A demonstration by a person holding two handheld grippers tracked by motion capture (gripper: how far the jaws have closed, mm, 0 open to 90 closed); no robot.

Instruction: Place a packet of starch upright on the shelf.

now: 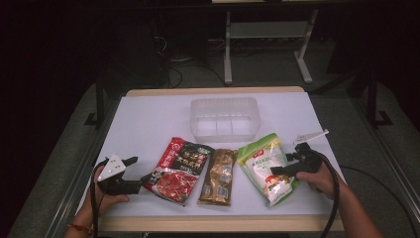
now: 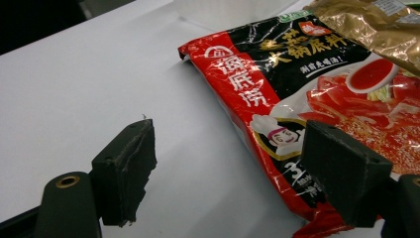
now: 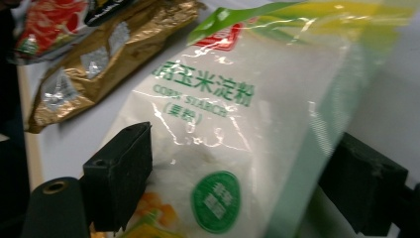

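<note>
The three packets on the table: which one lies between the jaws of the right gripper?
The green-and-white corn starch packet, the rightmost one. The right gripper straddles it with open jaws; the gold packet and the red-and-black packet lie further left.

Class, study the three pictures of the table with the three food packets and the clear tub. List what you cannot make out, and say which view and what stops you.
- Red packet: left gripper view, its lower corner sits behind the right-hand jaw.
- Corn starch bag: right gripper view, top print blurred, bottom cut off by the edge.
- Gold packet: high view, label too small to read.
- Clear tub: high view, too see-through to tell what, if anything, lies inside.
</note>
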